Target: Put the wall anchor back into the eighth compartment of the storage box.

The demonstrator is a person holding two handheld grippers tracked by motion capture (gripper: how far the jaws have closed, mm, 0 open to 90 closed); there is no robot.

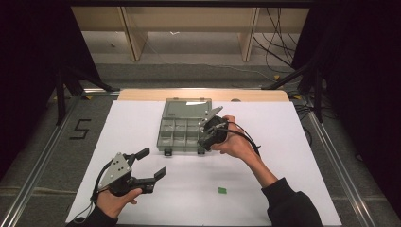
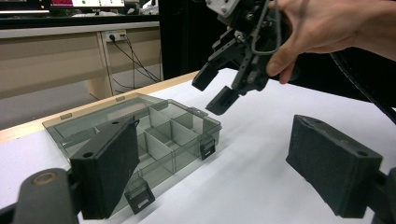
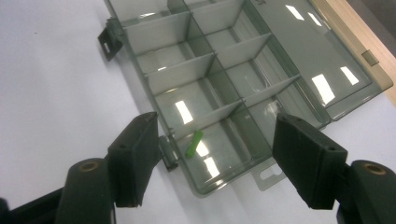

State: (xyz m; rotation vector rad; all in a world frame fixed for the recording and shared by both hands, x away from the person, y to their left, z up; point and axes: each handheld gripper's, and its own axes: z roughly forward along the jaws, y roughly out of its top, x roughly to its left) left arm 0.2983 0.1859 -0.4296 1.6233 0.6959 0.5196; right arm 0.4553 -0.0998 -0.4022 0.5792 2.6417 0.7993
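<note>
A clear grey compartment box lies open on the white table, its lid flat toward the back. My right gripper hovers open over the box's front right corner. In the right gripper view its jaws straddle a corner compartment where a small green piece lies. Another green piece rests on the table near the front. My left gripper is open and empty at the front left, aimed at the box and the right gripper.
The white sheet covers the table; a wooden strip runs along its far edge. Metal rails flank both sides. Desk legs and cables stand beyond the table.
</note>
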